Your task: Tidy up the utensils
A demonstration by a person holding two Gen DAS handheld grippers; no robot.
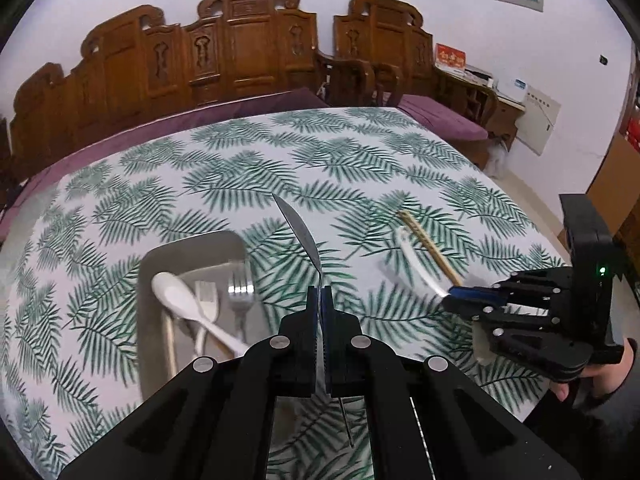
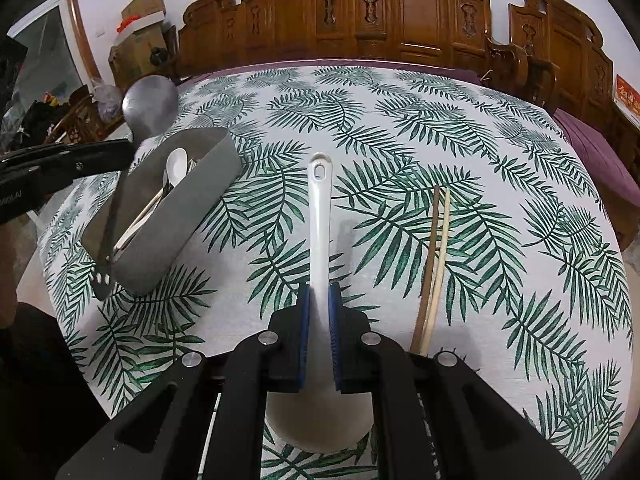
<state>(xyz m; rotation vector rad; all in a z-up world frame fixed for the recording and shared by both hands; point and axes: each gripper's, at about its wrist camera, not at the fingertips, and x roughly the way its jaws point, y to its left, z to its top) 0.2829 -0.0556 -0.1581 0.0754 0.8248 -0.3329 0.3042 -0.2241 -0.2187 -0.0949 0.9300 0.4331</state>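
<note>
My left gripper (image 1: 320, 292) is shut on a metal ladle (image 1: 298, 232), seen edge-on here. In the right wrist view the left gripper (image 2: 126, 152) holds the metal ladle (image 2: 150, 100) just left of the steel tray (image 2: 192, 200), bowl up and handle hanging down. The steel tray (image 1: 192, 246) holds a white spoon (image 1: 180, 296), forks (image 1: 240, 300) and a wooden stick. My right gripper (image 2: 319, 292) is shut on the handle of a white ladle (image 2: 319, 208), whose bowl lies under the gripper. The right gripper (image 1: 448, 298) is to the right of the tray. A pair of chopsticks (image 2: 434, 260) lies on the cloth to its right.
A leaf-print cloth (image 2: 400, 120) covers the table. A carved wooden bench (image 1: 240, 48) with purple cushions runs along the far edge. A person's hand (image 1: 600, 372) holds the right gripper. Cardboard boxes (image 2: 140, 28) stand off the table's far left corner.
</note>
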